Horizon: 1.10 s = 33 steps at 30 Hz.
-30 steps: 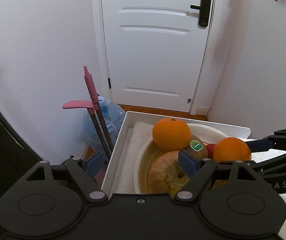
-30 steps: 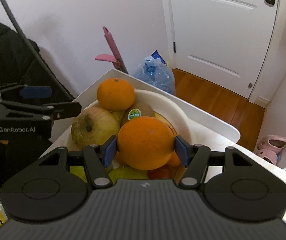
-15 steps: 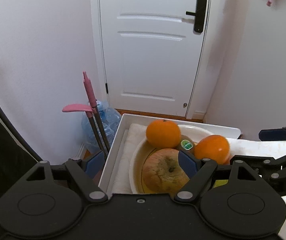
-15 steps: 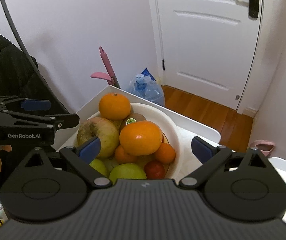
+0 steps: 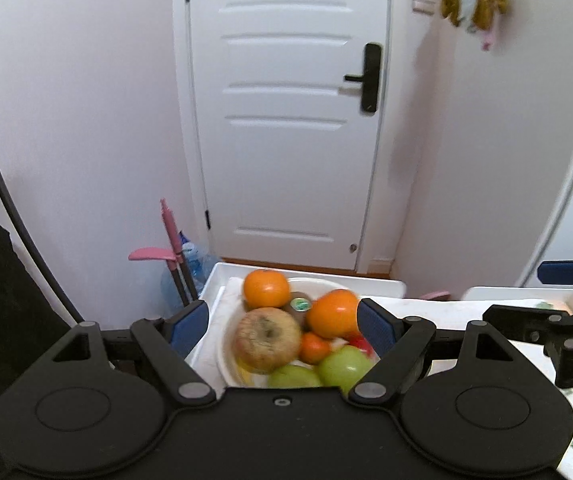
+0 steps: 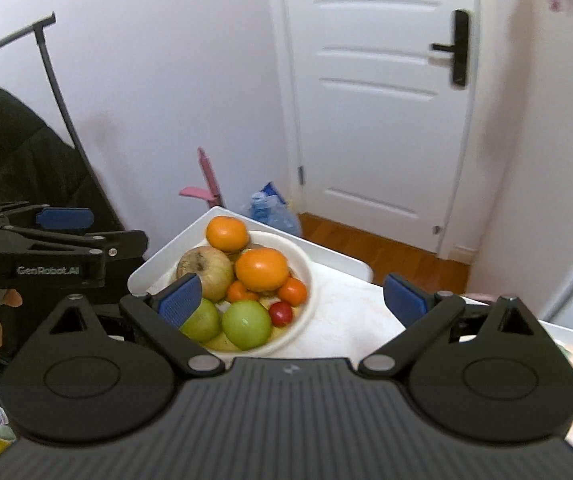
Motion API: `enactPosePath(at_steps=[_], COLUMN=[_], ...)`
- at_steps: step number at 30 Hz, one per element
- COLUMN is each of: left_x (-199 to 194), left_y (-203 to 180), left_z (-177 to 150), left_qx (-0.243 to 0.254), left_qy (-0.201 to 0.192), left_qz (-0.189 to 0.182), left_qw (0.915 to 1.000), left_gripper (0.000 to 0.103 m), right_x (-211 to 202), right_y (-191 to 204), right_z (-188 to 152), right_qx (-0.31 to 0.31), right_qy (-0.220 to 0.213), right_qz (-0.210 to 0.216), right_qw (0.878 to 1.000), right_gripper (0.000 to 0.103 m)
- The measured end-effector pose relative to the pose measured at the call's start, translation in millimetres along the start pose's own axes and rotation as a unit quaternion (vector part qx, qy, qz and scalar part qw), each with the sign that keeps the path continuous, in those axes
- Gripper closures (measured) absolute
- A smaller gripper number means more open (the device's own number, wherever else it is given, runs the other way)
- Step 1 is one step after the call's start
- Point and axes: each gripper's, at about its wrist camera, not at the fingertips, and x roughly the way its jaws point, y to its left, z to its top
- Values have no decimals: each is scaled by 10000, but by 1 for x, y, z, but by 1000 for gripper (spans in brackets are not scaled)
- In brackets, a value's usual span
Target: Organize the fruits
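A: Okay, quick pass. Which step?

B: Looks like the tail of a placement, or a gap between picks. Fruit is all piled in the white bowl (image 6: 304,312), which sits in the corner of the white tray (image 6: 142,276) on the table.

A: Grippers?

B: Right gripper (image 6: 292,298) has its jaws spread wide, nothing between them, hanging above and short of the bowl. Left gripper (image 5: 282,322) also spread wide and empty; in its own view the pile shows through the gap, but it isn't touching anything.

A: What's in the pile?

B: Top orange (image 6: 226,233) at the back, second orange (image 6: 261,269) in the middle, a big brownish apple (image 6: 205,270) to the left, two green apples (image 6: 246,324) at the front, a small red fruit (image 6: 281,313), a couple of small mandarins (image 6: 292,291). Kiwi with a sticker (image 5: 299,304) wedged between the oranges in the left view.

A: Done, then?

B: Probably near done; I see no loose fruit on the table, though the far right is mostly cut off. A second tray (image 5: 518,292) shows there, contents unclear.

A: Next move?

B: My guess: check for remaining fruit. If any goes on, set it low into a hollow; the pile is heaped and the middle orange sits high, so a nudge could roll it out.
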Motion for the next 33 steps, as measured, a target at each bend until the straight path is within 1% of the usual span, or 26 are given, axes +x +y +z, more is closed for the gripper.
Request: enactPosePath(at_steps=[3,4,5,6,9,13,18,23,29,33], left_x=[-29,-37,-44,-51,-69,-84,-92,-94,-96,-96], left_y=[-17,-22,-25,-29,-38,-47,-58,-58,-56,-55], left_z=[-4,-5,-7,-8,-16,-25,-36,-46,-51,-51], left_qx=[109,130,134,134,166,275,345,348,379,383], left_qy=[-128,-156,-177,-208,-258,-185,-120,-179,-149,-145], left_qz=[-33,-33,-36,-53,-182,-300,-366,-454,-523,-544], left_qw=[9999,9998,9997,9997,9994,9990,9987,9982,9978,9977], left_gripper=[17,15,10,7,3,1,1,1,1,1], right_x=[-39,-50,-60,-70,-94,-118,-131,-133,-135,-137], right_y=[-5,-6,-8,-10,-15,-17,-18,-11,-8,-5], right_z=[-9,-12,-16,-19,-30,-46,-65,-83,-91,-91], right_qx=[47,76,113,175,412,763,1148,1155,1342,1329], right_qy=[-86,-89,-85,-76,-58,13,128,243,265,258], right_qz=[-340,-455,-551,-652,-934,-1348,-1670,-1942,-1988,-2027], right_qw=[9994,9989,9984,9977,9948,9879,9792,9738,9705,9698], right_gripper=[0,0,0,0,0,0,0,0,0,0])
